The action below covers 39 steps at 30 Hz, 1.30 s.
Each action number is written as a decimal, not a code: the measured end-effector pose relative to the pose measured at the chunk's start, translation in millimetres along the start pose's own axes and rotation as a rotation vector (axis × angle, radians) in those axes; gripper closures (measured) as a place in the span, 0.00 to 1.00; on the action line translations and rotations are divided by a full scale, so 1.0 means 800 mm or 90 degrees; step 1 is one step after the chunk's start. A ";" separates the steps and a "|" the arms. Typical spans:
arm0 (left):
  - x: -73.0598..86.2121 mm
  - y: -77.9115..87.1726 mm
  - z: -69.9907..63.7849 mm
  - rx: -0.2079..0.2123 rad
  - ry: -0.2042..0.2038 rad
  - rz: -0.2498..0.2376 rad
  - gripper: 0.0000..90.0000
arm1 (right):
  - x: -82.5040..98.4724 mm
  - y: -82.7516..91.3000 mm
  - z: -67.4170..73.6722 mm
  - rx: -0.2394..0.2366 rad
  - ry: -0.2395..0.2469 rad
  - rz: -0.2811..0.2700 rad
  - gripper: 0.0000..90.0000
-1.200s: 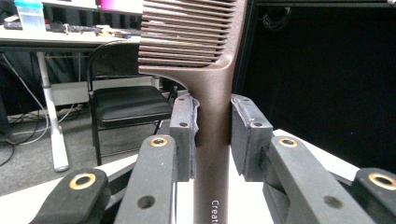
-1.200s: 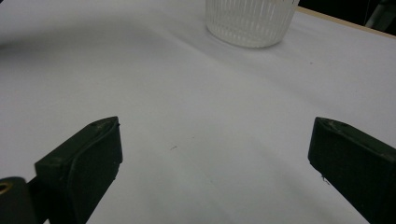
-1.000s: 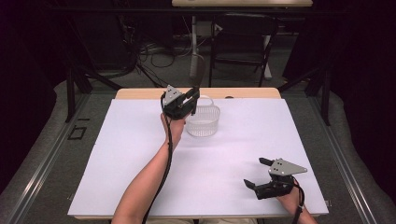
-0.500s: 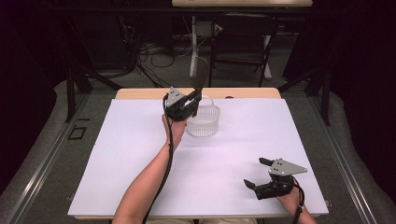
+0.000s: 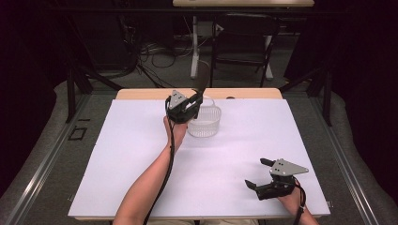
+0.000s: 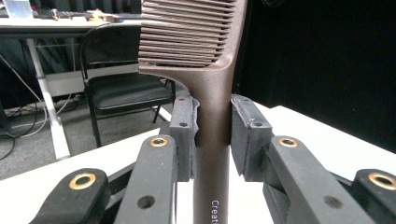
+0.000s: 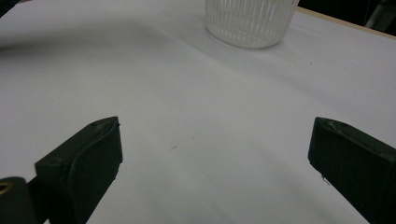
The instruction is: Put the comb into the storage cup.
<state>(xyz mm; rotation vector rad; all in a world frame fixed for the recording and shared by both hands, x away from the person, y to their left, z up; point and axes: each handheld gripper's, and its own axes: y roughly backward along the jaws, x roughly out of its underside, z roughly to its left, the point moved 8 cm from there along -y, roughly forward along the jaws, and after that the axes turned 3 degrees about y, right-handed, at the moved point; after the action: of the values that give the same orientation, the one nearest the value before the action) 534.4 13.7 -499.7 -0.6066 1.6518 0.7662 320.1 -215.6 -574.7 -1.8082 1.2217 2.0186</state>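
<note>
1. gripping a dark brown comb [image 6: 212, 93] by its handle, the left gripper [image 5: 195, 101] stood raised at the far side of the table [image 5: 141, 140], its two pads pressed against the handle from both sides.
2. the comb rose upright out of the jaws in the left gripper view, its teeth pointing to the left of that view and its handle running down between the pads.
3. in the high view the comb [image 5: 202, 79] showed as a dark blade above the gripper, hard to tell from the dark background, so its exact tilt was probably upright but not certain.
4. a clear ribbed basket [image 5: 204, 122] sat on the white table just beside the left gripper, on its right in the high view; whether the gripper touched it could not be told.
5. the right gripper [image 5: 257, 174] rested low near the front right corner of the table, well apart from the basket, its jaws spread wide with nothing between them.
6. in the right gripper view the basket [image 7: 250, 21] stood far ahead, beyond the bare white surface between the two black jaws.
</note>
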 end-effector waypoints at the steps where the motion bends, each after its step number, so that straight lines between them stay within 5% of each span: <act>1: 0.001 0.000 0.000 0.000 0.000 0.002 0.80 | 0.000 0.000 0.000 0.000 -0.001 0.000 0.03; 39: 0.030 0.003 0.001 0.013 0.006 0.049 0.80 | 0.000 0.000 -0.001 0.001 -0.001 -0.001 0.03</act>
<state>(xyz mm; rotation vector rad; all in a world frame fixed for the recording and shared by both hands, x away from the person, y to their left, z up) 527.9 16.3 -522.9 -0.5361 1.6977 0.8014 320.6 -215.9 -574.4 -1.8069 1.2208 2.0170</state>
